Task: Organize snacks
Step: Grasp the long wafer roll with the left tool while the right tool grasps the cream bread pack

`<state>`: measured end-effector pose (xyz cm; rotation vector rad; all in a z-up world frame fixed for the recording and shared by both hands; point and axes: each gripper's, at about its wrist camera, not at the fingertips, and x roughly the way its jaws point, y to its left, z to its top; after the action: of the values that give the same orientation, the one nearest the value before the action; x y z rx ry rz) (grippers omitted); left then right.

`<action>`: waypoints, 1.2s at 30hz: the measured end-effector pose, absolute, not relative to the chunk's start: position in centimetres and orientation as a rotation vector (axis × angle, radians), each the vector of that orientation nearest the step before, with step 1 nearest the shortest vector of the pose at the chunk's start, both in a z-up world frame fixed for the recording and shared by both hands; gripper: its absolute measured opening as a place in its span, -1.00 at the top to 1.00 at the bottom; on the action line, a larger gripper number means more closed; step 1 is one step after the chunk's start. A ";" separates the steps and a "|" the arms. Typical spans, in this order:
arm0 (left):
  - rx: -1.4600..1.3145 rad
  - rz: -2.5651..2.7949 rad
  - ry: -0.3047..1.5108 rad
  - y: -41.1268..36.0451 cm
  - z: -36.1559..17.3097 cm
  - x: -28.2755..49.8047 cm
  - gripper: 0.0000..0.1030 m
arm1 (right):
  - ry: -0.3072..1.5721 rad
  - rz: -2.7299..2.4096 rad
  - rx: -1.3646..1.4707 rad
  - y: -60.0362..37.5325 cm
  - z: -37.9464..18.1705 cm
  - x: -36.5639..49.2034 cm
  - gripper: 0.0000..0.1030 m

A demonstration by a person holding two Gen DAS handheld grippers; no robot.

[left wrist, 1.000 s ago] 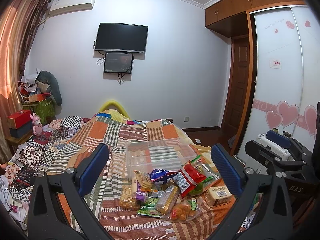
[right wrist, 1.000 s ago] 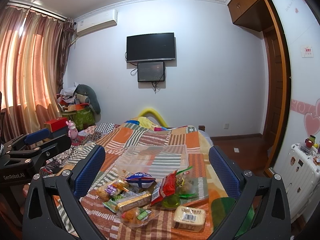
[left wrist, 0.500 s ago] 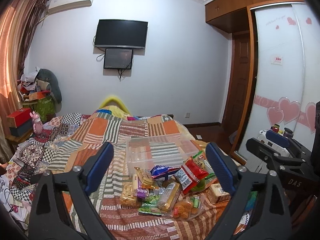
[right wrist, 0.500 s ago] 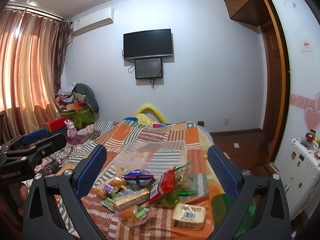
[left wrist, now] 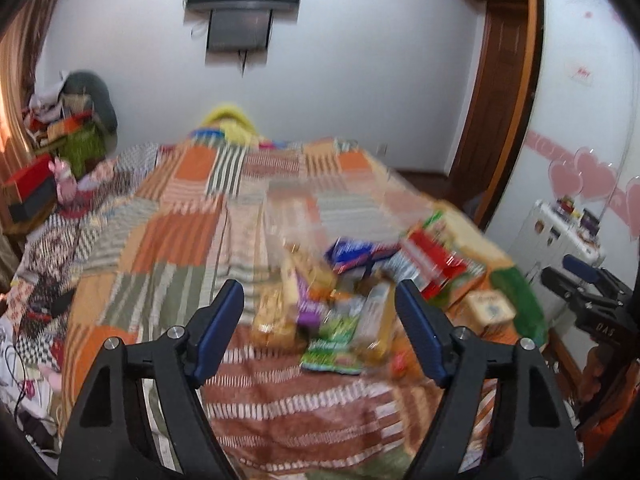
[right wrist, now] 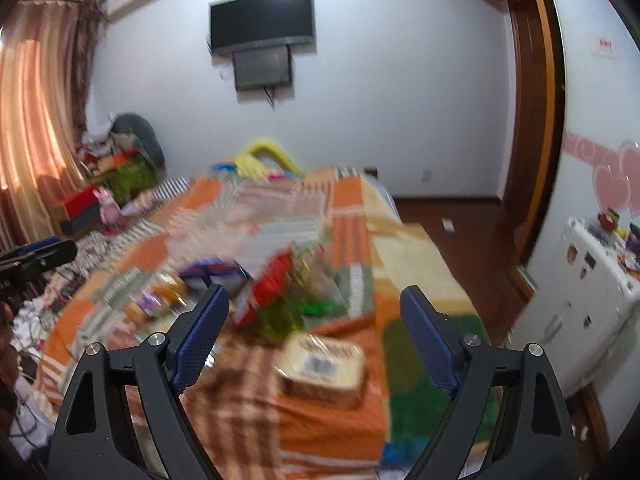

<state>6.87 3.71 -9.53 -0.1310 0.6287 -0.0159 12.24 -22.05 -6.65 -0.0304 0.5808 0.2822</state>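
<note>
Left gripper [left wrist: 319, 312]: jaws spread wide, nothing between them, held above the near end of the bed with the snack heap straight ahead at 12 o'clock.
Right gripper [right wrist: 314, 320]: also spread wide and holding nothing; the wrapped cake block [right wrist: 323, 366] lies just ahead of it at 12 o'clock, not touched.
Snacks: a loose heap on the striped bedspread [left wrist: 168, 240] (both views are motion-blurred, so labels are unreadable). In the left wrist view the heap includes a green packet [left wrist: 334, 346] at its 6 o'clock edge, a yellow-wrapped bar [left wrist: 374, 320] beside it, a red bag [left wrist: 434, 264] toward 2 o'clock and a blue packet [left wrist: 356, 250] toward 12 o'clock.
Clear bin [left wrist: 320, 208]: sits on the bed at 12 o'clock from the heap, just beyond it; through the blur it appears to hold nothing, though I cannot be sure.
Done so far: judging by the layout, nothing is sorted yet; every snack I can make out lies outside the bin.
Left to do: essentially the whole job, picking up each packet and placing it in the bin.
</note>
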 end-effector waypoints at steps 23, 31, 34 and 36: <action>-0.065 -0.235 0.935 -2.4 -17.7 16.0 0.02 | 0.848 0.377 0.095 -23.4 -12.9 15.7 -0.67; -0.037 -0.239 0.959 -2.9 -19.3 17.6 0.02 | 0.864 0.403 0.133 -23.2 -13.1 15.8 -0.67; -0.038 -0.248 0.964 -3.1 -19.8 18.2 0.08 | 0.866 0.403 0.132 -23.0 -13.0 16.0 -0.68; -0.040 -0.257 0.958 -3.1 -19.9 18.2 0.19 | 0.875 0.405 0.133 -22.8 -13.0 16.1 -0.72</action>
<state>18.23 -3.13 -19.92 -0.0405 0.9578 -0.2572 16.11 -22.83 -13.03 0.1335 0.8747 0.4049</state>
